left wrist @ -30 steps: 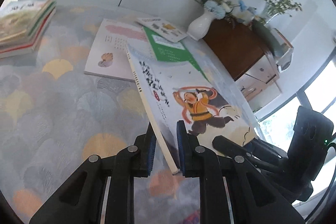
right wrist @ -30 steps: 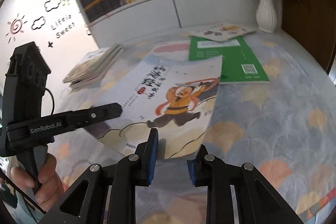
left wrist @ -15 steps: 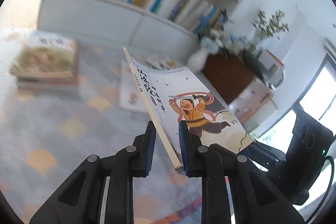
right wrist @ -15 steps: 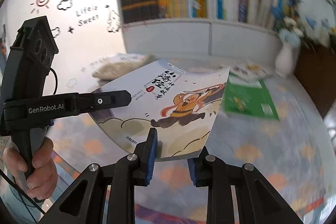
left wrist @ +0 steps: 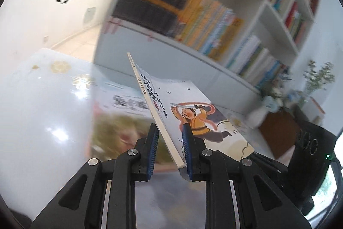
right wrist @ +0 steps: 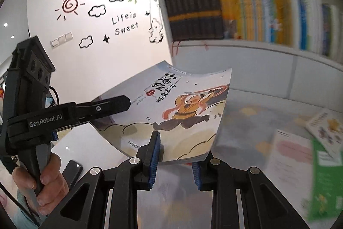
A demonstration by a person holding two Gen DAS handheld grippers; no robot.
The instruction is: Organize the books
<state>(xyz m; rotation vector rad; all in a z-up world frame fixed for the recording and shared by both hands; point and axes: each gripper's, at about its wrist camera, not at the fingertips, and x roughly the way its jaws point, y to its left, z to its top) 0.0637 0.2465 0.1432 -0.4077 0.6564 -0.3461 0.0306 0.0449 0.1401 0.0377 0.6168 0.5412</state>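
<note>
Between both grippers' seemingly part-open jaws, picture book (left wrist: 193,113) hangs.

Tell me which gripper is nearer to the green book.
Right. The green book lies just right of the right gripper; the left gripper is across the held book, farther left.

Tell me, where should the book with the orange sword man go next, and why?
Probably carry it a little further left and lower it flat onto the pile of books below. The storybook is up in the air, tilted, with both the left gripper and the right gripper at its edges, and that pile lies just under its spine.
</note>
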